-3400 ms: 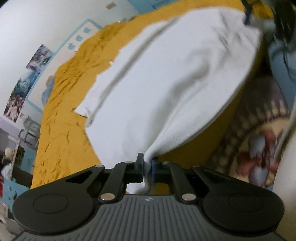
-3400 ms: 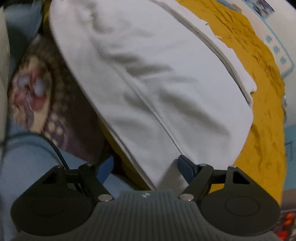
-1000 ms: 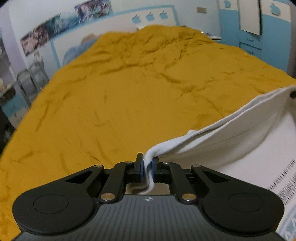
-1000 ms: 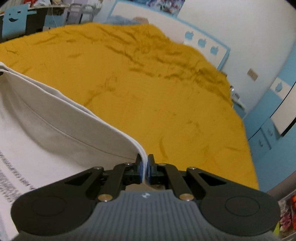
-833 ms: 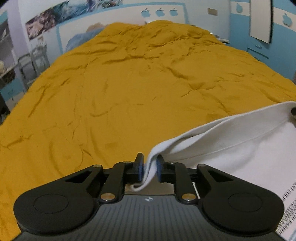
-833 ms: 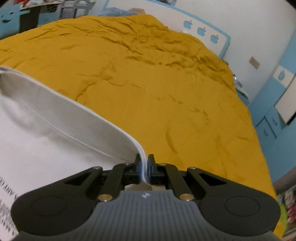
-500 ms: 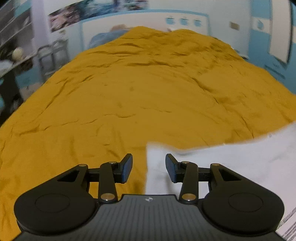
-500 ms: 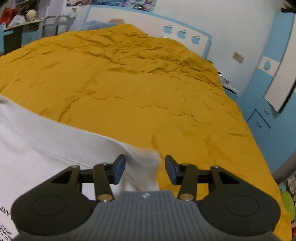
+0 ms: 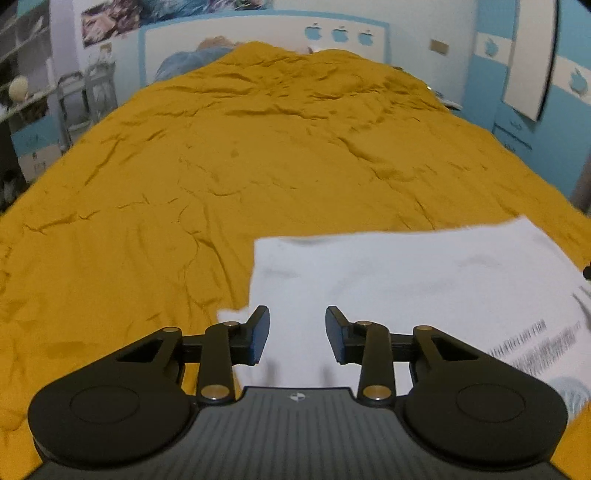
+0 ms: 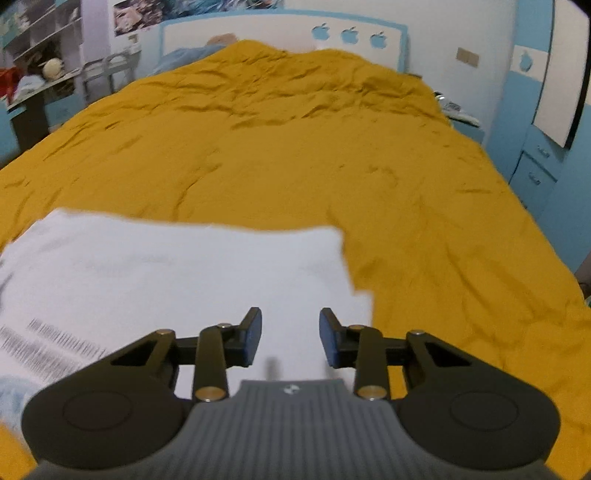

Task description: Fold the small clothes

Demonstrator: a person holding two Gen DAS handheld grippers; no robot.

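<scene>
Colours and patterns, as I read them from both wrist views.

White garment (image 9: pixel 424 280) with rows of dark printed text and a pale blue patch near one edge; mustard-yellow bedspread (image 9: pixel 258 155), plain; white headboard (image 10: pixel 280 27) edged in blue with three blue apple shapes; blue cabinet (image 10: pixel 535 173); black grippers with blue pads (image 9: pixel 258 334).

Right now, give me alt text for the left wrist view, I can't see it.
The left gripper, jaws closing with nothing gripped, hovers over a white garment lying flat on a mustard-yellow bedspread. Printed text shows near the garment's right edge.
</scene>
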